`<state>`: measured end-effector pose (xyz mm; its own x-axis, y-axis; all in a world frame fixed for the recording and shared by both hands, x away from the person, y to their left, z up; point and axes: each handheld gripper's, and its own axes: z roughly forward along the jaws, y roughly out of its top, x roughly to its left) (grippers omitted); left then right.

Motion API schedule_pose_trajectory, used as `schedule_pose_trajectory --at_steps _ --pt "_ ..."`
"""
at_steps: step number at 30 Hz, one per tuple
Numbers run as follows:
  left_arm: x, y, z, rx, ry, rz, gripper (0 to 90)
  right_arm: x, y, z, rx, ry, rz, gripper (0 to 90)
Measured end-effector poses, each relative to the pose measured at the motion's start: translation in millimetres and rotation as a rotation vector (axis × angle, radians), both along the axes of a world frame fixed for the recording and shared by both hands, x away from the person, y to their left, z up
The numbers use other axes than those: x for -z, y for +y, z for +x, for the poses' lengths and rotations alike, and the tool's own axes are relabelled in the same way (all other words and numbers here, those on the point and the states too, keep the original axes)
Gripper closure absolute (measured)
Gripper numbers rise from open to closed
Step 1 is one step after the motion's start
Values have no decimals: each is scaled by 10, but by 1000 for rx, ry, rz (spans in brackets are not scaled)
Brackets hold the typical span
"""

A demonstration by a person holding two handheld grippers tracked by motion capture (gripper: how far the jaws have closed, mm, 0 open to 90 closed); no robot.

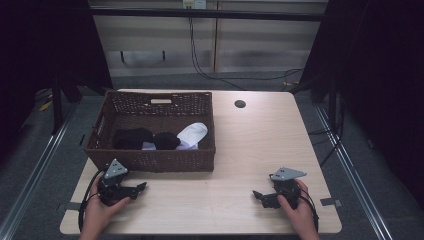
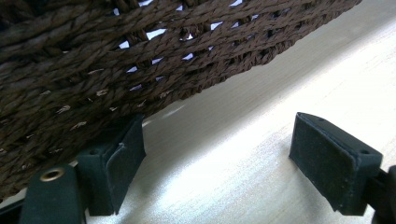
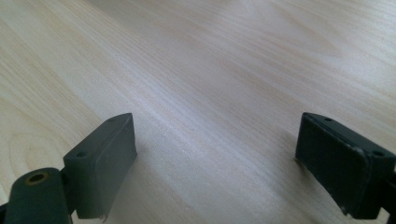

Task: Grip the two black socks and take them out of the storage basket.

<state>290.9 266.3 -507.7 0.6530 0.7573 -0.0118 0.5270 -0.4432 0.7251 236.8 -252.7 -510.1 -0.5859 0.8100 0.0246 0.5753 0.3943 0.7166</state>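
A brown wicker basket point(image 1: 155, 160) stands at the table's left half. Inside lie a black sock point(image 1: 132, 137), another dark bundle point(image 1: 166, 141) and a white sock point(image 1: 192, 133). My left gripper point(image 1: 141, 186) rests on the table just in front of the basket's near wall, open, jaws pointing right. In the left gripper view the woven basket wall point(image 2: 116, 60) looms close above my open left gripper point(image 2: 217, 161), with nothing between the jaws. My right gripper point(image 1: 257, 195) rests near the front right, open, pointing left. The right gripper view has my open right gripper point(image 3: 217, 165) over bare wood.
The light wooden table point(image 1: 250, 145) has a round cable hole point(image 1: 240, 104) at the back. Cables hang down the wall behind. The table's front edge runs just below both hands. Dark curtains flank both sides.
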Motion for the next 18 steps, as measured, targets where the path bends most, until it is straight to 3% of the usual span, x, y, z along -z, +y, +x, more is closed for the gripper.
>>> schedule_pose_trajectory --at_steps 9,15,18 --pt "-5 -9 -16 0 9 -3 170 0 -1 1 -1 0 0 116" --pt "-95 -45 -19 22 86 55 199 -1 0 -1 2 3 1 116" --pt "-143 -75 -32 60 126 76 203 -2 0 -1 2 3 0 116"
